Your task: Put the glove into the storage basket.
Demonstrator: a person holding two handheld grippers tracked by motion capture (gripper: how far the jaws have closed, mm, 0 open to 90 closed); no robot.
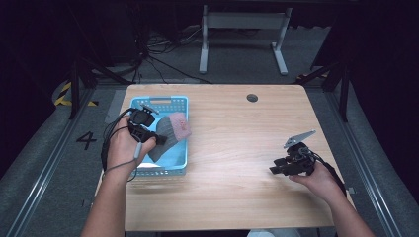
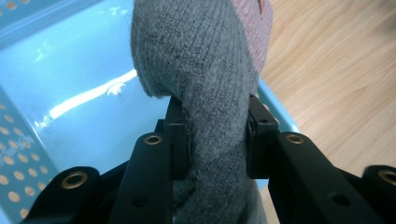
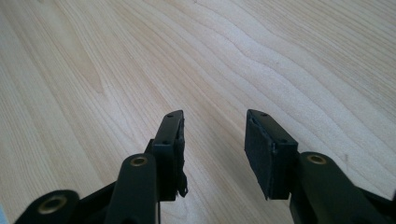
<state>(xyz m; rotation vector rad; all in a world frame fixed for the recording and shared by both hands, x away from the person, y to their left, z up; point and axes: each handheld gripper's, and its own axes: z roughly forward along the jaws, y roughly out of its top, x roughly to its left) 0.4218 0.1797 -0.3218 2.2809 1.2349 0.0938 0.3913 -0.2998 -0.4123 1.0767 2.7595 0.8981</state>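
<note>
A grey knitted sock with a pink toe (image 1: 170, 129) hangs over the blue plastic basket (image 1: 178, 101) at the table's left. My left gripper (image 1: 155, 139) is shut on the sock; in the left gripper view the grey knit (image 2: 205, 84) is pinched between both black pads, with the pink end (image 2: 254, 28) beyond it above the basket's rim (image 2: 280, 116). My right gripper (image 1: 274, 169) rests low over the bare wood at the right of the table. Its jaws (image 3: 212, 140) stand open with nothing between them.
The basket's blue floor (image 2: 84, 93) and perforated wall (image 2: 18, 158) lie under the sock. A dark round grommet (image 1: 252, 98) sits in the tabletop near the far edge. Wood surface (image 1: 237, 148) stretches between the two hands.
</note>
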